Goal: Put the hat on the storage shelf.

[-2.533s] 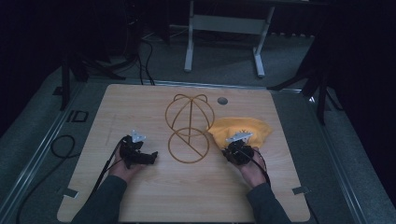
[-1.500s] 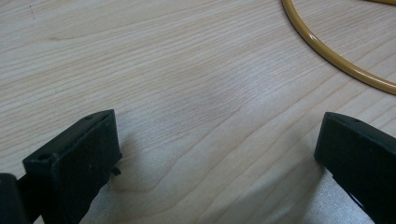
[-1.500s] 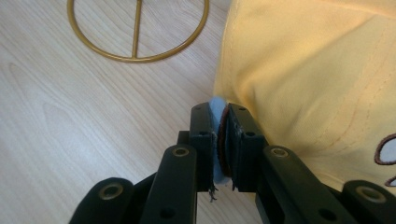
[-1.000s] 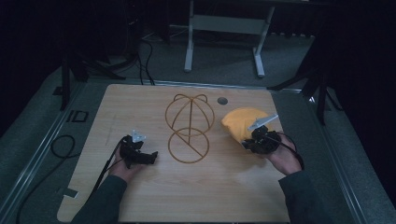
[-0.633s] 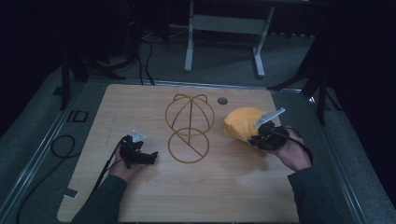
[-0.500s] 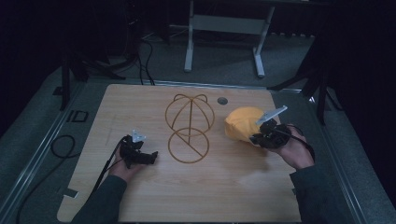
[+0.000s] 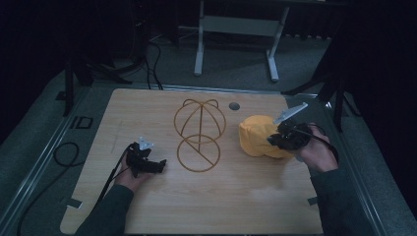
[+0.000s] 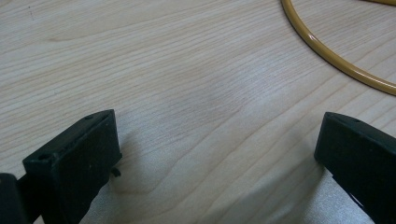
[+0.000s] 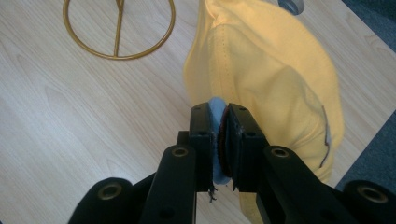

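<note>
A yellow cap (image 7: 256, 138) (image 9: 271, 70) hangs bunched just above the right side of the wooden table (image 7: 221, 206). My right gripper (image 7: 273, 141) (image 9: 219, 112) is shut on its fabric edge, jaws pressed together with the cloth pinched between the pads. A gold wire hat stand (image 7: 199, 132), a dome on a ring base (image 9: 119, 28), stands at the table's middle, left of the cap. My left gripper (image 7: 161, 165) (image 8: 219, 140) rests on the table left of the stand, jaws wide open over bare wood. An arc of the stand's ring (image 8: 336, 60) lies just ahead of it.
A small round grey insert (image 7: 234, 105) sits in the tabletop behind the cap. The table's right edge (image 7: 302, 147) is close under my right hand, with grey floor beyond. A metal frame (image 7: 236, 24) and cables (image 7: 64, 152) lie off the table.
My right gripper has carried the cap up and to the right, lifting it from lying flat into a hanging bunch. The left gripper has stayed put.
</note>
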